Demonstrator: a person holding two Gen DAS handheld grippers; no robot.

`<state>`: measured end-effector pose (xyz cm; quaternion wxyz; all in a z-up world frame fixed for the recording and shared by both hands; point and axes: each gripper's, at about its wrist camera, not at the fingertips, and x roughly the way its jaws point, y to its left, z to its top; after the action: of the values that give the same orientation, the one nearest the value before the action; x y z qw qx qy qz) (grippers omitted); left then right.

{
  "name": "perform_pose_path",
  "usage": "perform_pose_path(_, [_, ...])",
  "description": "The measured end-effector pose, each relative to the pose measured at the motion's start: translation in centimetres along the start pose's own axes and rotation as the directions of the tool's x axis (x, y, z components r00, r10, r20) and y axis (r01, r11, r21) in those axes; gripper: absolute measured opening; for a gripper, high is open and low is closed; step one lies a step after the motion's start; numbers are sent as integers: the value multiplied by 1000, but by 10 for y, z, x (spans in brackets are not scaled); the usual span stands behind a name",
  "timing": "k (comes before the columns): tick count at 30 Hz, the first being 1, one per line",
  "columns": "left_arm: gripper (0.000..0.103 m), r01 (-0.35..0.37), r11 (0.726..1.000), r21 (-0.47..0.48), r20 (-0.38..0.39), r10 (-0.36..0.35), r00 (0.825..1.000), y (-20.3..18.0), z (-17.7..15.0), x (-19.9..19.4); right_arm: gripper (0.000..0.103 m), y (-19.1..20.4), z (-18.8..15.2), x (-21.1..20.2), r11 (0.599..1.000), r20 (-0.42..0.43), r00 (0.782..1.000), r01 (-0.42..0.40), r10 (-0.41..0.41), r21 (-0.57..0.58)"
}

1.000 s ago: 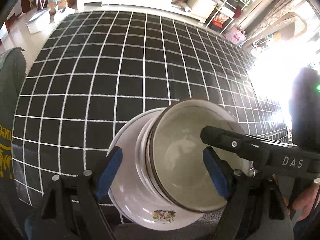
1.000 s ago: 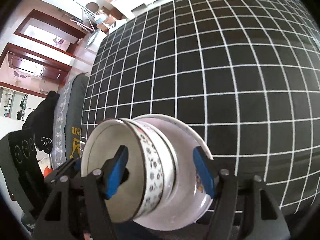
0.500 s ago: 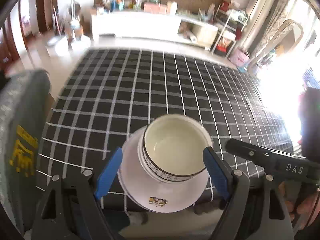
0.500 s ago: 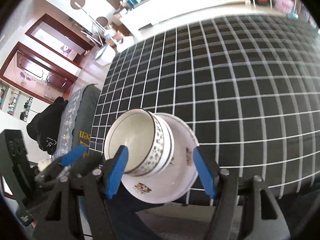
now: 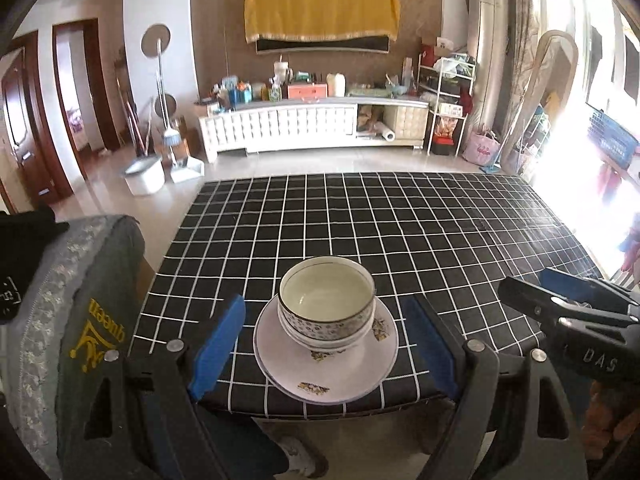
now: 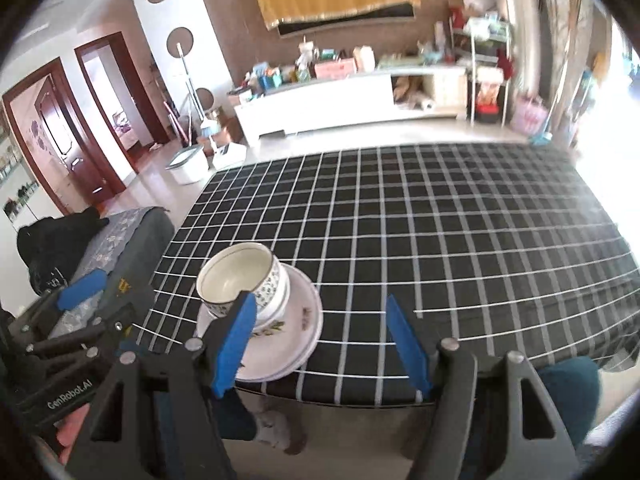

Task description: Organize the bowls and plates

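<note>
A stack of patterned bowls (image 5: pixel 326 304) stands on white plates (image 5: pixel 328 376) at the near edge of the black checked table (image 5: pixel 440 240). My left gripper (image 5: pixel 324 305) is open, raised and drawn back, and the stack shows between its blue pads without touching them. My right gripper (image 6: pixel 320 299) is also back from the table; its jaws are opening with nothing between them. There the bowls (image 6: pixel 240 276) and plates (image 6: pixel 296 332) lie to the left, partly behind the left finger. Each gripper shows in the other's view: the right gripper (image 5: pixel 520 280), the left gripper (image 6: pixel 124 292).
A chair with a grey cover (image 5: pixel 80 320) stands at the table's left side. A person's foot (image 5: pixel 296 456) is on the floor below the near edge. Beyond the table are a white bucket (image 5: pixel 144 176) and a long white cabinet (image 5: pixel 312 128).
Both grippers have lifted and pulled back from the stack, which stays at the table's near edge and now looks smaller. Both views tilted up, so the room shows.
</note>
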<state>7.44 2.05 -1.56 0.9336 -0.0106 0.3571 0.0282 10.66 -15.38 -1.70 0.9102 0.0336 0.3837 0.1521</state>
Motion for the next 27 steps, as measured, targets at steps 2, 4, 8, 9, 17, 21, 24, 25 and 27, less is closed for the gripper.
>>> perform_pose_path(2, [81, 14, 1000, 27, 26, -15, 1000, -9, -5, -10, 76, -1, -7, -13, 1000, 37, 999, 24, -23, -16])
perform_pose_path(4, [81, -2, 999, 46, 60, -1, 998, -18, -10, -21, 77, -7, -14, -22, 999, 58, 998, 32, -31, -14])
perform_pose_path(8, [81, 10, 998, 55, 89, -15, 996, -26, -18, -35, 79, -13, -22, -36, 999, 78, 996, 43, -43, -6])
perform_pose_path(9, [81, 13, 998, 57, 101, -19, 995, -27, -20, -39, 79, -13, -24, -39, 999, 84, 995, 49, -48, -10])
perform_pose_path(17, [81, 21, 997, 78, 111, -30, 993, -35, -33, -47, 85, -11, -41, -57, 995, 130, 987, 97, -92, -36])
perform_pose_path(21, [82, 0, 998, 70, 145, -10, 989, -38, -37, -54, 93, -13, -44, -60, 995, 134, 987, 98, -92, -33])
perform_pose_path(24, [84, 18, 998, 55, 153, -27, 988, -36, -37, -58, 98, -17, -48, -65, 993, 163, 981, 115, -109, -30])
perform_pose_path(25, [84, 12, 998, 57, 166, -21, 986, -36, -37, -59, 98, -17, -48, -66, 990, 173, 977, 133, -125, -36])
perform_pose_path(27, [84, -6, 998, 70, 180, -7, 984, -39, -38, -62, 103, -15, -50, -67, 986, 186, 971, 160, -148, -54])
